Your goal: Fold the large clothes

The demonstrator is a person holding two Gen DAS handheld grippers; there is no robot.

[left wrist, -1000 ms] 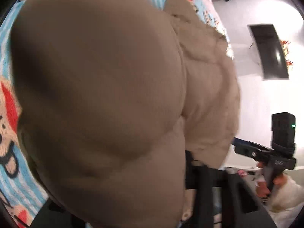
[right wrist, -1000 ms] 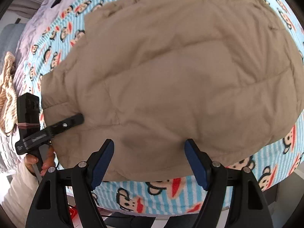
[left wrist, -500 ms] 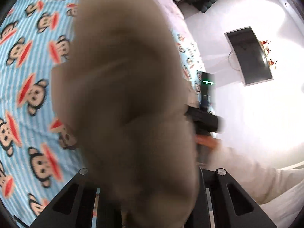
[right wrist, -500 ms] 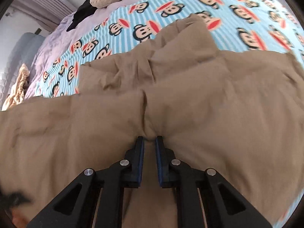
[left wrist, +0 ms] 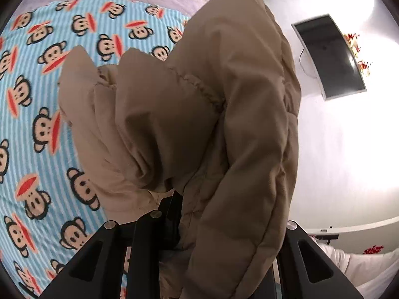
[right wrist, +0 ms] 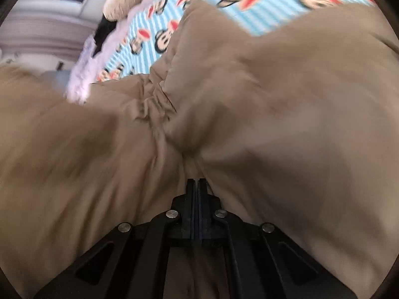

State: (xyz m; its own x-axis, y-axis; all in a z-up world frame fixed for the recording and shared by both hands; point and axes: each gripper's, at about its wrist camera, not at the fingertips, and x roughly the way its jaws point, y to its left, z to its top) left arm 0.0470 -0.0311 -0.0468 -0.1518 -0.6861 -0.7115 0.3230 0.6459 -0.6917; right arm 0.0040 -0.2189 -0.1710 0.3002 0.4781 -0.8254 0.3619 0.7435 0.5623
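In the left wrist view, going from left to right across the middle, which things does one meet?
Monkey-print bedsheet → tan jacket → white wall → dark screen on the wall.

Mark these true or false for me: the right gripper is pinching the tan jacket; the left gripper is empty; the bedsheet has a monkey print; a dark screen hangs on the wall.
1. The right gripper is pinching the tan jacket. True.
2. The left gripper is empty. False: jacket fabric is bunched between its fingers and drapes over them.
3. The bedsheet has a monkey print. True.
4. A dark screen hangs on the wall. True.
5. The jacket lies flat on the sheet. False: it is gathered and lifted.
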